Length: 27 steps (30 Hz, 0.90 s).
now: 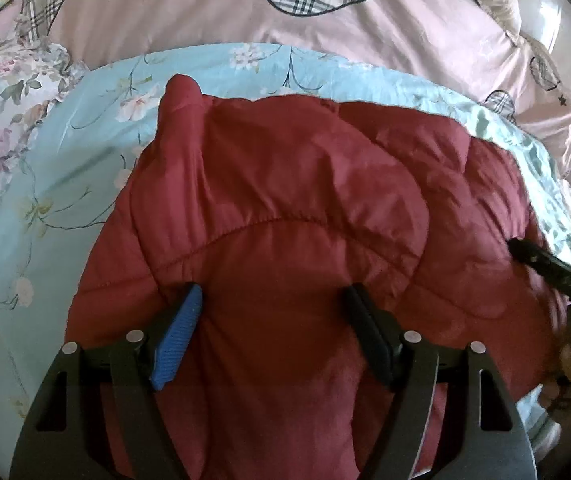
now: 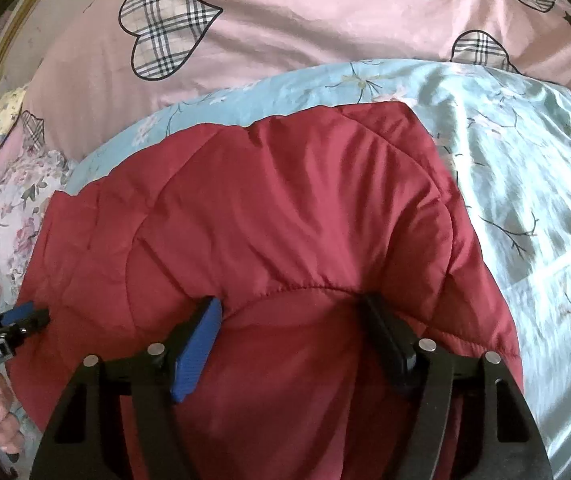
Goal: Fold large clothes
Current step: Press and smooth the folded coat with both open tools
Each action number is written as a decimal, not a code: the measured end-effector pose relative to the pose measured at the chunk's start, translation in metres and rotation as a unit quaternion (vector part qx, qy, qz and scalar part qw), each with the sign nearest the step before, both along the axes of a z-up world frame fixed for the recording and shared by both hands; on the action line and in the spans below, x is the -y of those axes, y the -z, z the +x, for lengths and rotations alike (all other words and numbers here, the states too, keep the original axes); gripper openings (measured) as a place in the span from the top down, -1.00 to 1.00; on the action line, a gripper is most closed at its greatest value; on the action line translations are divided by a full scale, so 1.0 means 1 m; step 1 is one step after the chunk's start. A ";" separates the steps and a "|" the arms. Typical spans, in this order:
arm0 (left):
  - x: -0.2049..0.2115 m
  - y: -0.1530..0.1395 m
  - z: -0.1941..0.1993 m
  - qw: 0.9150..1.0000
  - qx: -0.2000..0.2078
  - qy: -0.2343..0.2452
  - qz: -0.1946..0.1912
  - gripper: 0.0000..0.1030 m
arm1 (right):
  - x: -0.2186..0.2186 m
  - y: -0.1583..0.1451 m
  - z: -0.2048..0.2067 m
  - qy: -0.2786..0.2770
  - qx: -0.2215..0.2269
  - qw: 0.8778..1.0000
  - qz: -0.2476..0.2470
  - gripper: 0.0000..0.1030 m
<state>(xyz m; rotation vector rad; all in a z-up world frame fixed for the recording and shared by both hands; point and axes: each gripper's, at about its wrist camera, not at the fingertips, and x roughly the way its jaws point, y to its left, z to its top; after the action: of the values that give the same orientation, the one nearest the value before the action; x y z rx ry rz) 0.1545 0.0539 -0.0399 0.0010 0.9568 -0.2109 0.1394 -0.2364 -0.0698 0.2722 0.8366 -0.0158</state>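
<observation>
A large dark red quilted jacket (image 1: 285, 208) lies spread on a light blue floral sheet (image 1: 85, 160); it also fills the right wrist view (image 2: 277, 208). My left gripper (image 1: 273, 292) is open, its jaws wide apart just over the jacket's near part, holding nothing. My right gripper (image 2: 291, 304) is open too, over the jacket's near right part near a curved seam. The right gripper's finger shows at the right edge of the left wrist view (image 1: 545, 264). The left gripper shows at the left edge of the right wrist view (image 2: 17, 316).
A pink duvet with plaid hearts (image 2: 285, 20) lies bunched behind the sheet. A pink floral pillow (image 1: 1, 120) sits at the left. The blue sheet (image 2: 525, 180) stretches out to the right of the jacket. A hand (image 2: 1, 420) holds the left gripper.
</observation>
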 end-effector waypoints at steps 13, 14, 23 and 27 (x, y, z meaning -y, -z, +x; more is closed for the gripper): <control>0.000 0.002 -0.050 1.000 0.001 0.007 0.017 -0.45 | 0.001 -0.007 -0.017 0.016 -0.008 1.000 -0.006 -0.40; 0.000 0.003 -0.048 1.000 0.001 0.006 0.020 -0.45 | 0.000 -0.013 -0.023 0.017 -0.002 1.000 -0.004 -0.40; 0.000 -0.002 -0.054 1.000 0.003 0.000 0.019 -0.45 | -0.028 -0.031 -0.089 -0.034 0.013 0.998 -0.048 -0.44; 0.001 -0.006 -0.066 1.000 0.001 -0.005 0.016 -0.45 | -0.018 -0.003 -0.093 -0.031 -0.006 0.999 -0.038 -0.45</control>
<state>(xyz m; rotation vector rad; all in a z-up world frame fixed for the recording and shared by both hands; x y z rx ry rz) 0.0884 0.0530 -0.0339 0.0267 0.9581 -0.1865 0.0467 -0.2179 -0.0663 0.1740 0.8548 0.0080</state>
